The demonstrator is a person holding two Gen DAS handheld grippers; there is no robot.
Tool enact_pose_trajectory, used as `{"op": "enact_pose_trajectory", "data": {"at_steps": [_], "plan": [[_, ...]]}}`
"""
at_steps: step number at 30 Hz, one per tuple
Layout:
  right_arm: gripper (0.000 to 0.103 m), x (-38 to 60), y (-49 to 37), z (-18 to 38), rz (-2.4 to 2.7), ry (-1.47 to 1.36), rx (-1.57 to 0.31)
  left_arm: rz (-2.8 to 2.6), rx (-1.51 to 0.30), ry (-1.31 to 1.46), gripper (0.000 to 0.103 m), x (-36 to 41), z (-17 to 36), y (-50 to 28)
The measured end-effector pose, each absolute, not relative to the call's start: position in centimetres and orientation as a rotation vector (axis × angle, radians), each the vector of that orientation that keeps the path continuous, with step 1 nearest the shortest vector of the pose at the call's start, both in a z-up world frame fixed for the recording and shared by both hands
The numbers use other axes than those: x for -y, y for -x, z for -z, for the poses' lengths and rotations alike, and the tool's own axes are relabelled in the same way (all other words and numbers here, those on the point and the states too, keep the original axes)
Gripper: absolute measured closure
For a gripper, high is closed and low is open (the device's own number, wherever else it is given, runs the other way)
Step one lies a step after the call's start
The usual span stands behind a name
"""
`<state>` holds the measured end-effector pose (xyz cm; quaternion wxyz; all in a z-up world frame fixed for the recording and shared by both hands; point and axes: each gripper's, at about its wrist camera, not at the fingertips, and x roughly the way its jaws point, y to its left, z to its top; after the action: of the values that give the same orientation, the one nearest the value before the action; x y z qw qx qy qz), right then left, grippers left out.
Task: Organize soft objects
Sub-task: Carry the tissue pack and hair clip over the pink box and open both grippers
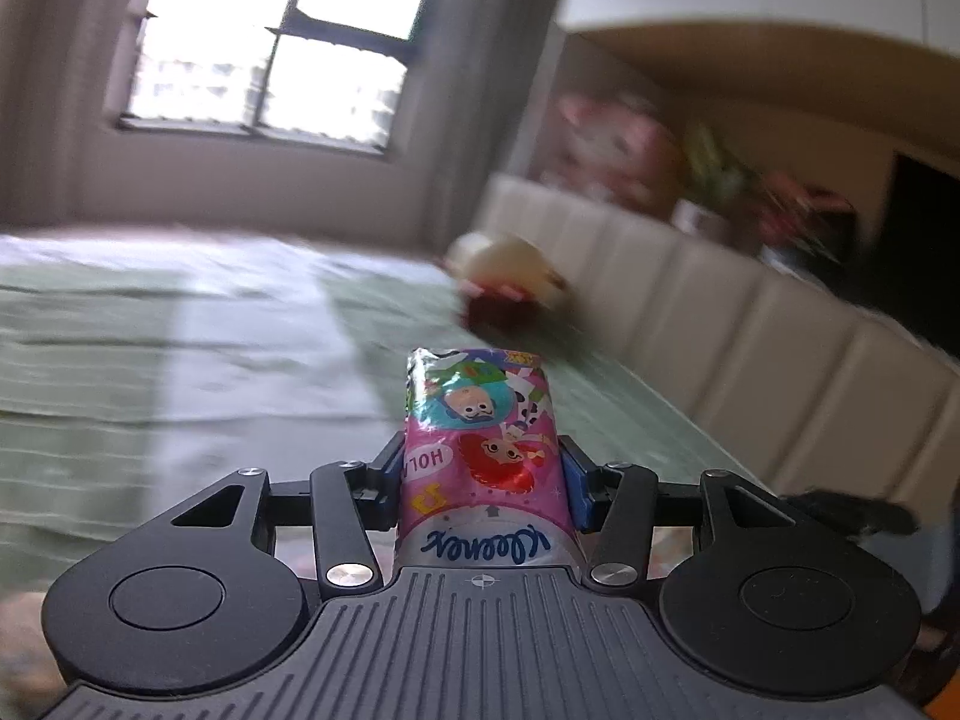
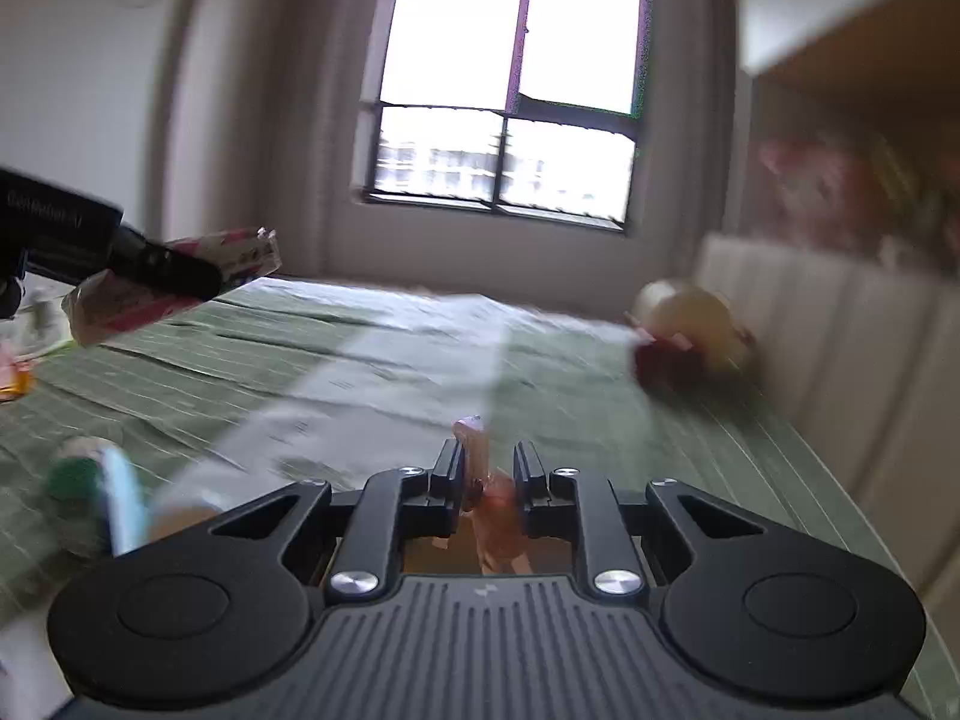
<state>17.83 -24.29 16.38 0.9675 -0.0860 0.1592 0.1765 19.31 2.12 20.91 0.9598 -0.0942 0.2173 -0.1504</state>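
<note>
The left gripper (image 1: 480, 480) clamped a tissue pack (image 1: 480, 444) across its width, jaws wide. The right gripper (image 2: 489, 477), nearly closed, pinched a small orange wrapper (image 2: 495, 510). Both hung above the bed (image 2: 300, 372), likely bound for the plush (image 2: 690, 336) by the headboard (image 2: 840, 348).

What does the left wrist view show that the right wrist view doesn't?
Left only: the Kleenex print on the pink tissue pack gripped in the left tongs.
Right only: the right tongs closed on a small orange thing, and a blurred green-and-blue object low on the left.
Shared: the green bedspread, the window, the padded headboard, a blurred plush toy.
</note>
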Motion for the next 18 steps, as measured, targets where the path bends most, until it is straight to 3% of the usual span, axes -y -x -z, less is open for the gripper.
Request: {"op": "enact_pose_trajectory", "data": {"at_steps": [8, 11, 13, 15, 18], "plan": [[0.085, 30.4, -20.1, -10.7, -0.335, 0.061, -0.419, 0.422, -0.641, 0.221, 0.048, 6.9, -14.6, -26.0], [0.074, 29.9, -20.7, -9.3, -0.403, 0.018, -0.473, 0.391, -0.751, 0.175, 0.044, 8.5, -12.2, -28.9], [0.061, 29.5, -20.2, -8.5, -0.407, 0.005, -0.473, 0.334, -0.798, 0.118, 0.045, 9.1, -10.6, -30.0], [0.054, 29.3, -19.2, -8.0, -0.410, 0.022, -0.443, 0.331, -0.742, 0.113, 0.047, 9.0, -10.5, -29.9], [0.054, 28.6, -17.3, -7.3, -0.421, 0.068, -0.405, 0.404, -0.582, 0.211, 0.047, 7.0, -11.9, -28.3]]}}
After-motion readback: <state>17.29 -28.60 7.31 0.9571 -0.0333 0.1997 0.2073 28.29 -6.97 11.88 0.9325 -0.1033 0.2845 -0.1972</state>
